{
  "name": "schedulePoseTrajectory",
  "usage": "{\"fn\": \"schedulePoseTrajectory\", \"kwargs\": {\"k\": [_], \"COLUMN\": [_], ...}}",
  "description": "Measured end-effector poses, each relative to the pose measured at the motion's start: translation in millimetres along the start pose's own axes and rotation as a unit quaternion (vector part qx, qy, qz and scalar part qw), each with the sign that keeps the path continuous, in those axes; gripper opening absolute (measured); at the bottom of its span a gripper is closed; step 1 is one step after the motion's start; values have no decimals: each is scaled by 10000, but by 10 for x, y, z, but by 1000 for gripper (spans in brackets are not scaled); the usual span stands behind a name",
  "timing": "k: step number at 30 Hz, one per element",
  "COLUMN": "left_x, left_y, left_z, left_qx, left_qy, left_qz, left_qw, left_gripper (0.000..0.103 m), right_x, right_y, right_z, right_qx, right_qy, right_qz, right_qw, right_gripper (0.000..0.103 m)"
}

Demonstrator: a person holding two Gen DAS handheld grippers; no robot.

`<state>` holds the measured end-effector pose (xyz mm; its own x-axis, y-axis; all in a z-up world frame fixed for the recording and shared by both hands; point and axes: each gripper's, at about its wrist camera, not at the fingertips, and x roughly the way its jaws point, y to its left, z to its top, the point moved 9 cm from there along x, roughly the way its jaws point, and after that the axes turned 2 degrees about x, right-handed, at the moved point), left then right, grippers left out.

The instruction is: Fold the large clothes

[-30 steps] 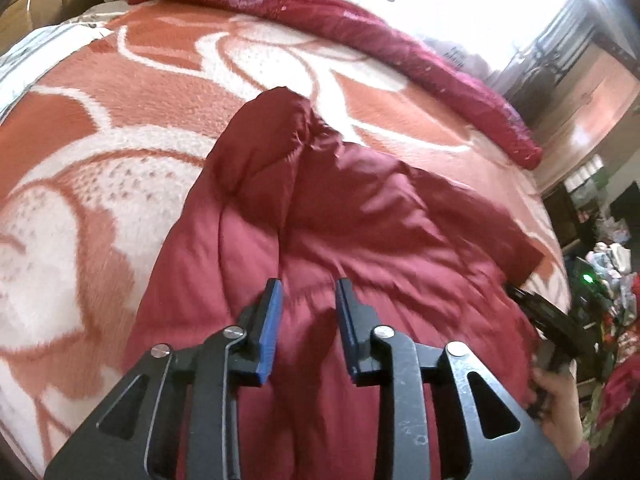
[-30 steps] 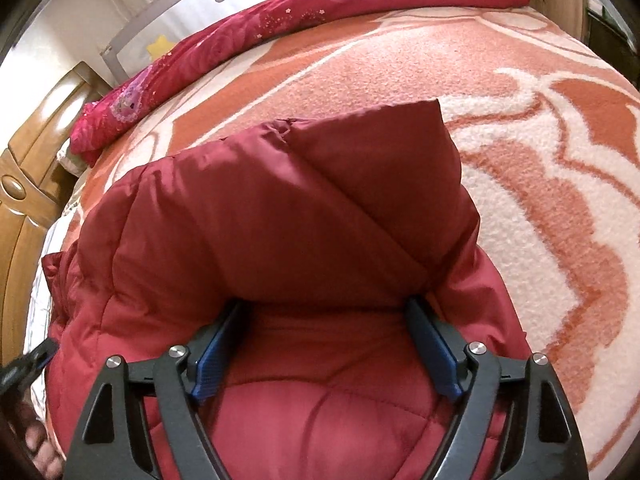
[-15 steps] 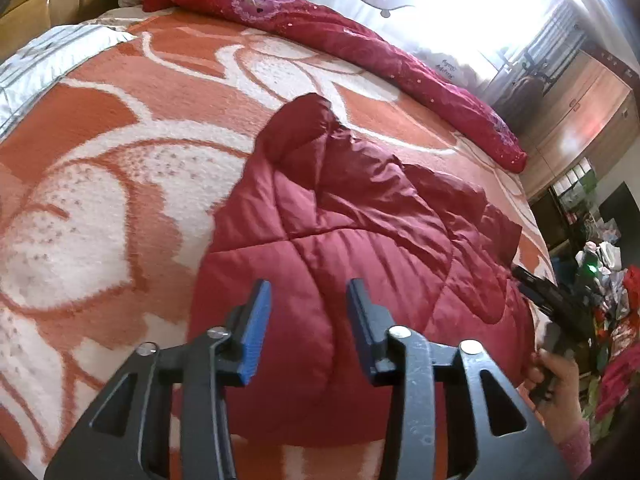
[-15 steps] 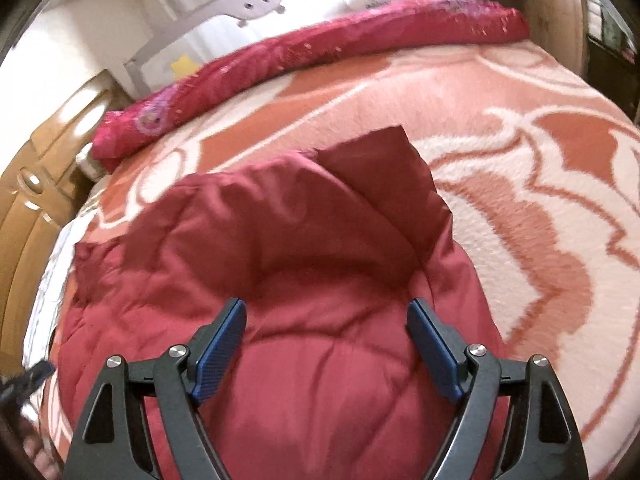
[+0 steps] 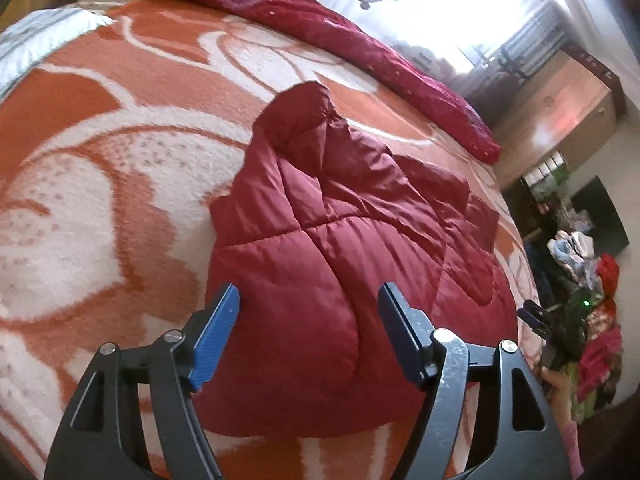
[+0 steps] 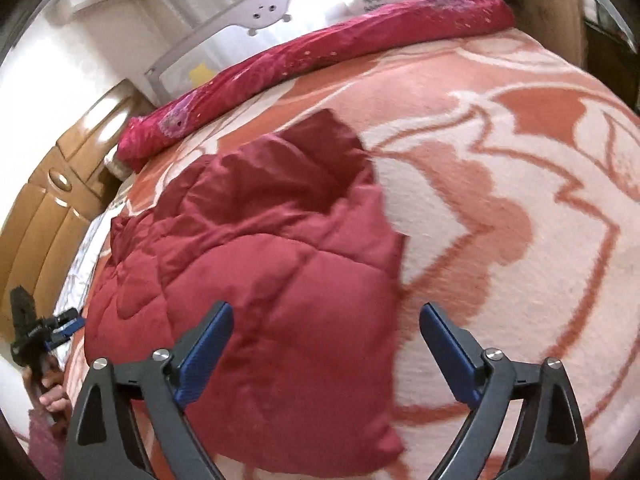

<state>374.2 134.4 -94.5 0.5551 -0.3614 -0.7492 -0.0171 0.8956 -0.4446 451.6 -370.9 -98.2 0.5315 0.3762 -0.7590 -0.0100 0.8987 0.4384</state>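
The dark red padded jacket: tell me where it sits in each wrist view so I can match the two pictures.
Left wrist view: the dark red padded jacket fills the centre, its near edge between the open left gripper fingers.
Right wrist view: the jacket lies left of centre; the open right gripper straddles its right edge.
Shared landmark: the rolled magenta quilt along the far side of the orange-and-white blanket.

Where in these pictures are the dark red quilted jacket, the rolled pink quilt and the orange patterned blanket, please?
dark red quilted jacket [image 5: 340,264]: left wrist view, on its stitched top panel.
rolled pink quilt [image 6: 320,56]: right wrist view, on the middle of the roll.
orange patterned blanket [image 5: 80,200]: left wrist view, on a bare pale patch.
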Motion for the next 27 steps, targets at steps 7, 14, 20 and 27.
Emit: {"fn": "schedulePoseTrajectory", "kwargs": {"k": [7, 14, 20, 27], "left_x": [149, 496, 745, 731], "left_y": [204, 357, 329, 87], "left_z": [74, 47, -68, -137], "left_qx": [-225, -436, -723, -427], "left_qy": [143, 487, 911, 909], "left_qz": [-186, -294, -891, -1280], "left_qw": [9995, 9974, 9892, 9867], "left_gripper": [76, 85, 103, 81], "right_x": [235, 588, 779, 874], "right_y": [-228, -95, -11, 110], "right_z": [-60, -181, -181, -224], "right_qx": [579, 605, 883, 913], "right_qy": [339, 836, 1119, 1320], "right_qz": [550, 952, 1354, 1534], "right_qw": [9962, 9901, 9805, 9750], "right_gripper": [96, 99, 101, 91]}}
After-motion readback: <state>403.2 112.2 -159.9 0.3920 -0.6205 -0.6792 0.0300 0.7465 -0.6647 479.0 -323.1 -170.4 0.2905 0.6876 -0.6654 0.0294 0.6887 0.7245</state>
